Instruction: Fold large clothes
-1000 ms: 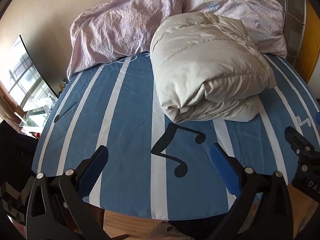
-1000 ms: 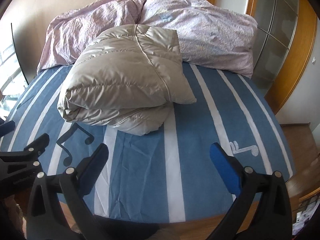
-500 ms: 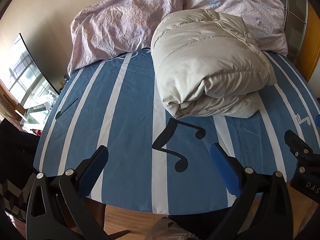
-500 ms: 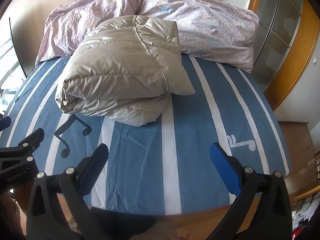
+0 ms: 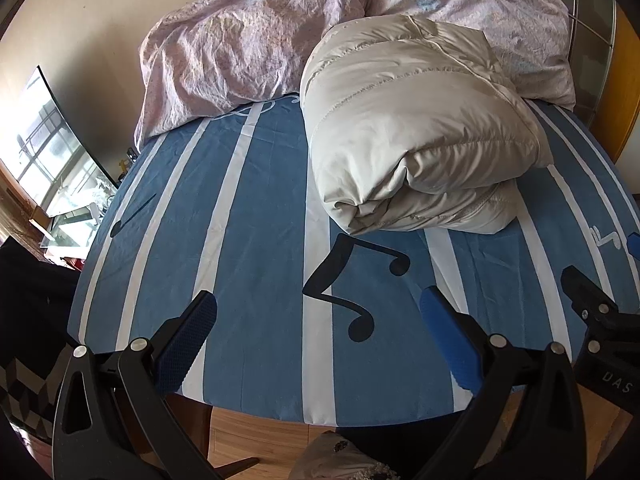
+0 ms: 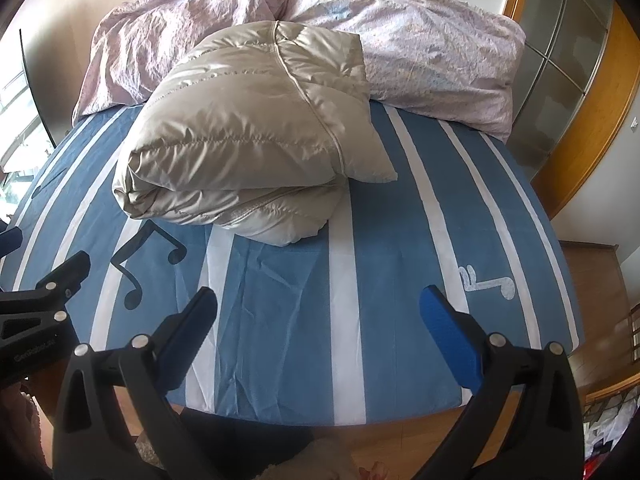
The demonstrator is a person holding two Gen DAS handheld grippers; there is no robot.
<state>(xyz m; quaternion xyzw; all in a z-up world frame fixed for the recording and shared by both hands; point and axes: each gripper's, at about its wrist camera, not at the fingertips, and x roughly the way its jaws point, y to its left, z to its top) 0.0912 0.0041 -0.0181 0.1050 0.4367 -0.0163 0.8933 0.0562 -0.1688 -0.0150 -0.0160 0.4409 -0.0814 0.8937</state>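
Note:
A beige puffy down jacket lies folded into a thick bundle on the blue striped bed sheet. It also shows in the right wrist view. My left gripper is open and empty, held above the foot end of the bed, well short of the jacket. My right gripper is open and empty too, over the sheet near the bed's front edge. Each gripper's black frame shows at the side of the other's view.
Crumpled pink bedding is piled at the head of the bed behind the jacket; it also shows in the right wrist view. A window is at left. A wooden wardrobe stands at right. Wooden floor lies below the bed edge.
Both grippers have drawn back and up from the bed, so more of the foot edge and floor shows. The jacket has not moved. Both grippers stay open.

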